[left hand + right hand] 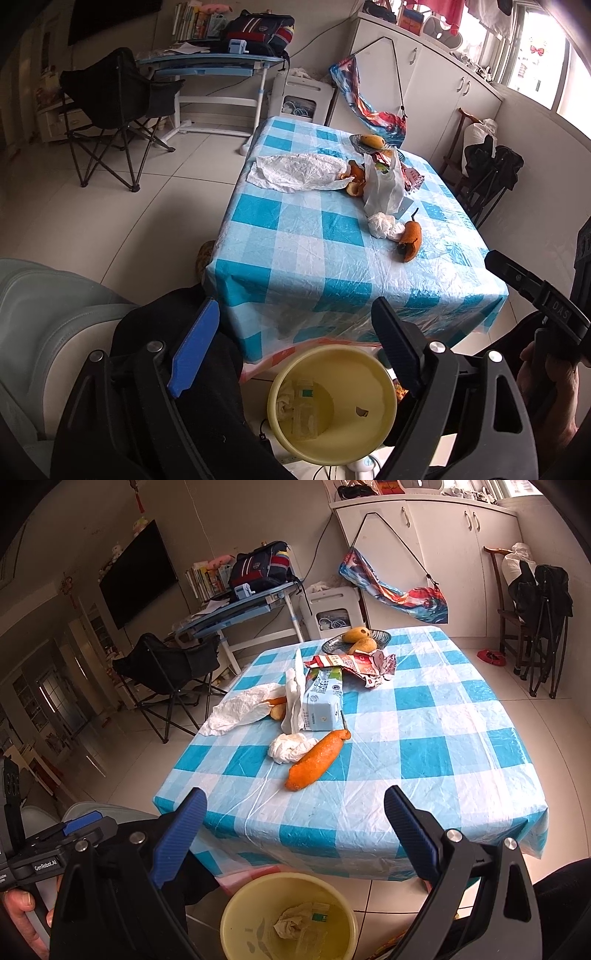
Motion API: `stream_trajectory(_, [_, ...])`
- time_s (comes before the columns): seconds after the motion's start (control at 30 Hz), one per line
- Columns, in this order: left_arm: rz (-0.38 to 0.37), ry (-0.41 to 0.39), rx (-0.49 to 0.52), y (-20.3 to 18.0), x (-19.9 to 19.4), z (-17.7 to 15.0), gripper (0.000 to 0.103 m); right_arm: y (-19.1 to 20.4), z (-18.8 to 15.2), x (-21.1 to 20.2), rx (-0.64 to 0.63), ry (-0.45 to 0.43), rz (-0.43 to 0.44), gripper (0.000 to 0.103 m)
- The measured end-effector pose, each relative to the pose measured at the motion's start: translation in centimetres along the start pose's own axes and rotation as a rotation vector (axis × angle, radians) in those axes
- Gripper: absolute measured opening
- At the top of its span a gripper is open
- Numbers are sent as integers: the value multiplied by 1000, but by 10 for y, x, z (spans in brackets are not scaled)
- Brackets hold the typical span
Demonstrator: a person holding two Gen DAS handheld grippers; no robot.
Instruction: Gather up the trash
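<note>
My left gripper (pixel 295 310) hangs open over a yellow bin (pixel 364 373) on the floor in front of the table, nothing between its fingers. A crumpled tissue and a clear wrapper (pixel 301 406) lie in the bin. My right gripper (pixel 295 794) is open and empty too, just before the table's near edge and above the bin (pixel 229 912). On the checked tablecloth (pixel 424 757) lie an orange peel (pixel 317 760), a tissue wad (pixel 290 747), a milk carton (pixel 323 701), a white plastic bag (pixel 240 709) and a torn red wrapper (pixel 362 664).
A plate of yellow fruit (pixel 354 638) sits at the table's far side. A black folding chair (pixel 166 672) and a blue desk (pixel 240 609) stand to the far left, white cabinets (pixel 443 554) behind, a wooden chair (pixel 517 627) at right. A grey seat (pixel 48 325) is beside me.
</note>
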State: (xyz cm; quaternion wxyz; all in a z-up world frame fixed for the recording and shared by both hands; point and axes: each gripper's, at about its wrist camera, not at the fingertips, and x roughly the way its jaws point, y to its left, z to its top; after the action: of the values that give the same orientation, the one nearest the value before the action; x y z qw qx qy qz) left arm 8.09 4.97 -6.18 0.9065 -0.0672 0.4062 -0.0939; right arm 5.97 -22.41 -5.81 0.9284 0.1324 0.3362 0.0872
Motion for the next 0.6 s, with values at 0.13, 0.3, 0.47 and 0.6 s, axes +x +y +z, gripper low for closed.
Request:
stream_trajectory(0.13, [8,11,0,0,6,2,81,-2,4,18,40,52,6,93])
stream_trajectory(0.3, [27,2,6,2,15,18,81,-7,13,50,108,91,17,93])
stream_trajectory(0.47, [34,11,53,0,38,42,82,-17,18,80,167,121,17,85])
stream_trajectory(0.6, [32,30,115,-7,68,64,83,-21,20,97,182,146,27,78])
